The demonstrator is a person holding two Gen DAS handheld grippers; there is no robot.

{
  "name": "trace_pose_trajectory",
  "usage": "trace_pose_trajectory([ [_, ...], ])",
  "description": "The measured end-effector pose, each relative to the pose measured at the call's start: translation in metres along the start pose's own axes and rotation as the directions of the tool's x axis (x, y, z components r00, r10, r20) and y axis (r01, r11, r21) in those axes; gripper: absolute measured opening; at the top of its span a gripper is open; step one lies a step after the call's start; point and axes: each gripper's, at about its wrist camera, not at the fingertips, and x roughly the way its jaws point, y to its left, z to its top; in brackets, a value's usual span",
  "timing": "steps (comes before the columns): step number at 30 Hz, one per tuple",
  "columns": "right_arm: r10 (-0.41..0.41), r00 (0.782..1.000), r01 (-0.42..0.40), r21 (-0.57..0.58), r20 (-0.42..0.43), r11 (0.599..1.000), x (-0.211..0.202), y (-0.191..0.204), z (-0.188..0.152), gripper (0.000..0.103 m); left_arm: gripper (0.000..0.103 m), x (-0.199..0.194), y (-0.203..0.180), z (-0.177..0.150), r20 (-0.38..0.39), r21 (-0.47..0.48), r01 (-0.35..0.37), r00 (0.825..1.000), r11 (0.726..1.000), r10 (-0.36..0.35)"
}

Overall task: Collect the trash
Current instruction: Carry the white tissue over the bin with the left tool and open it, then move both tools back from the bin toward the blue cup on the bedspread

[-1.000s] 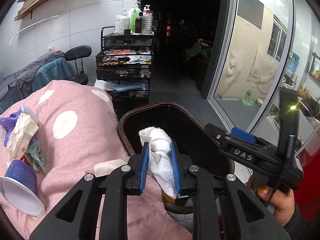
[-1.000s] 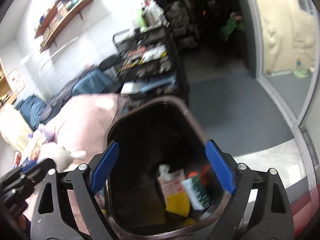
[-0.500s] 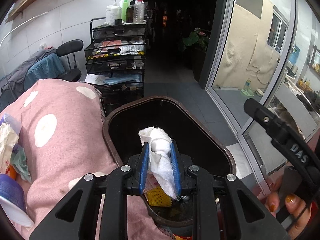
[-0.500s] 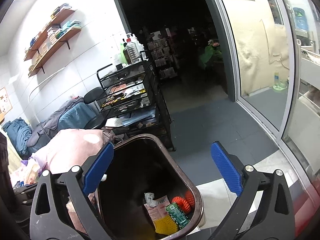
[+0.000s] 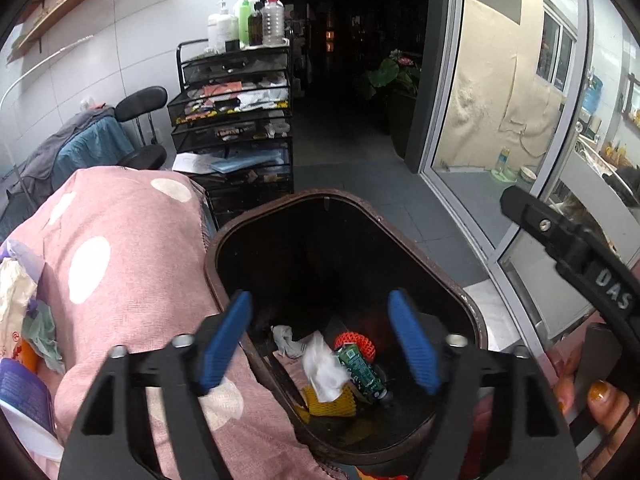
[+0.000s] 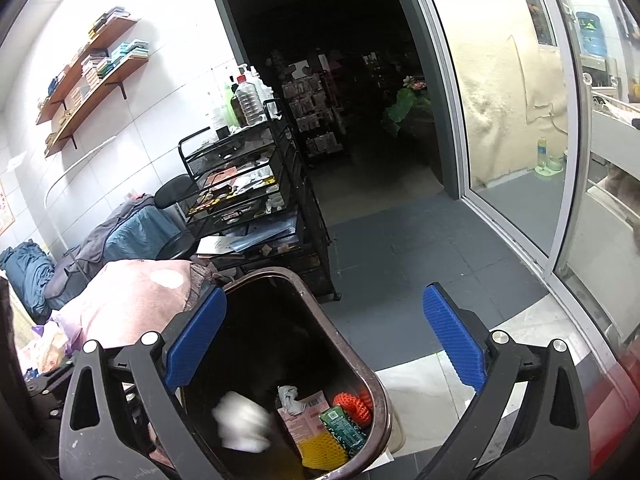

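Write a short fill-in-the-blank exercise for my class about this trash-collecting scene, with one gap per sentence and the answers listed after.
1. The white tissue lies inside the brown ____.
2. The left claw has ____ between its blue pads.
3. The pink cloth beside the bin has white ____.
4. The netted foam sleeve under the tissue is ____.

Answers: bin; nothing; dots; yellow

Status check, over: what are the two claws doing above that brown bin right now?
Left gripper opening, nothing between pads. Right gripper open, empty. White tissue in brown bin. Nothing blocking.
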Motion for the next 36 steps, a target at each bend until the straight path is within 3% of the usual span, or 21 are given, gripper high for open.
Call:
trace_pose_trajectory([
  [6, 0.001, 1.000, -0.001, -0.001, 0.001, 1.000, 0.001, 0.000, -0.001, 0.097, 0.091, -0.013, 0.001, 0.000, 0.052, 0.009, -0.017, 0.999, 1.000, 0.016],
  [13, 0.038, 0.999, -0.038, -0.013, 0.021, 0.999, -0.001, 0.003, -0.003, 0.097, 0.094, -0.039, 0.008, -0.005, 0.112, -0.011, -0.027, 0.993, 1.000, 0.028],
  [21, 0.129, 0.991, -0.123, -0.114, 0.043, 0.986, -0.014, 0.034, -0.009, 0.097, 0.097, -0.087, 0.029, -0.021, 0.201, -0.063, -0.037, 0.978, 0.997, 0.049],
  [31, 0.275, 0.961, -0.267, -0.306, -0.018, 0.914, -0.034, 0.105, -0.030, 0.097, 0.097, -0.137, 0.065, -0.055, 0.262, -0.103, -0.169, 0.946, 0.980, 0.191],
  [36, 0.364, 0.927, -0.371, -0.332, -0.087, 0.867, -0.036, 0.136, -0.041, 0.097, 0.097, -0.156, 0.089, -0.076, 0.254, -0.143, -0.245, 0.927, 0.959, 0.275],
])
